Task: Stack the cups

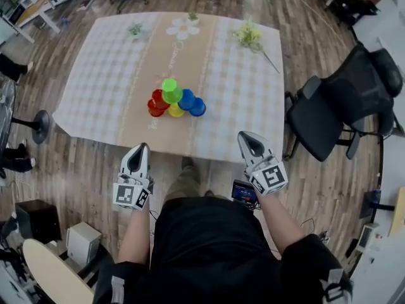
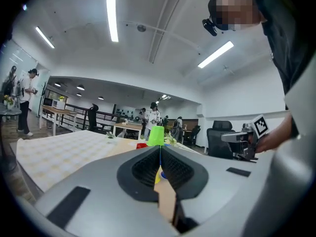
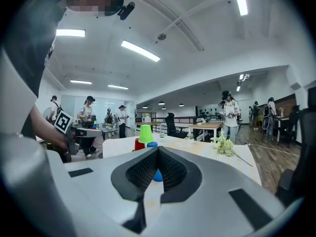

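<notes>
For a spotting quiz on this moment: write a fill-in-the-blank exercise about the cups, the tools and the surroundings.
1. The topmost cup of the pile is coloured ____.
2. The left tool and the right tool are both empty, with their jaws ____.
3. In the head view, the red cups sit at the pile's ____ side.
4. In the head view, the black office chair stands off the ____ edge of the table.

Missing words: green; shut; left; right.
</notes>
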Demonstrator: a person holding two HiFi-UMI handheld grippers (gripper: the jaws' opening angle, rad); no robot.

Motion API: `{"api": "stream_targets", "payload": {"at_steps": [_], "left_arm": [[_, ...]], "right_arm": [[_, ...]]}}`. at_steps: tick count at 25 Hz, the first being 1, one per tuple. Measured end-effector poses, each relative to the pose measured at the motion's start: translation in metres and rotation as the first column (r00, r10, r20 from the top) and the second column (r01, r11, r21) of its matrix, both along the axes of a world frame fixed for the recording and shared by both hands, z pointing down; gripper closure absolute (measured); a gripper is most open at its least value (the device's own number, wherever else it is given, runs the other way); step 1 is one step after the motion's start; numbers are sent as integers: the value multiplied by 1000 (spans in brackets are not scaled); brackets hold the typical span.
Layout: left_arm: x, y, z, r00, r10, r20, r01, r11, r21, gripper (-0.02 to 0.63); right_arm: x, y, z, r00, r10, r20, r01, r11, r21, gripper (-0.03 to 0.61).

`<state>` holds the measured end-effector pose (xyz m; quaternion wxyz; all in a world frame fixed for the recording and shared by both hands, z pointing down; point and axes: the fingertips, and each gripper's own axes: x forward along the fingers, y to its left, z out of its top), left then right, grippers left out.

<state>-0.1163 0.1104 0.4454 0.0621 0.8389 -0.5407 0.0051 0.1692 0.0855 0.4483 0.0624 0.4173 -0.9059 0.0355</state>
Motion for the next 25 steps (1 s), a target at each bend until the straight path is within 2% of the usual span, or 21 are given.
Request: {"api": "stream_targets", "payload": {"at_steps": [4, 8, 11, 14, 17, 25], "left_arm": [[27, 41, 2, 1000, -16, -5, 16, 1000, 1, 604], [34, 80, -3, 998, -55, -28, 55, 998, -4, 606], [44, 108, 1, 999, -42, 0, 42, 999, -20, 605], [47, 125, -2, 998, -56, 30, 56, 998, -21, 604], [49, 135, -8, 997, -63, 37, 64, 998, -5, 604], [64, 164, -18, 997, -17, 76, 17, 1000, 3, 604]], "right_arm": [[21, 46, 6, 1000, -10, 3, 10, 1000, -9, 569], [37, 84, 6, 1000, -13, 18, 13, 1000, -6, 569], [47, 105, 9, 999, 0, 46, 1, 1000, -21, 569], [47, 121, 8, 997, -4, 75, 7, 999, -35, 569], [47, 132, 6, 998, -10, 63, 11, 1000, -19, 569], [49, 149, 2, 998, -8, 58, 9, 1000, -9, 569]]}}
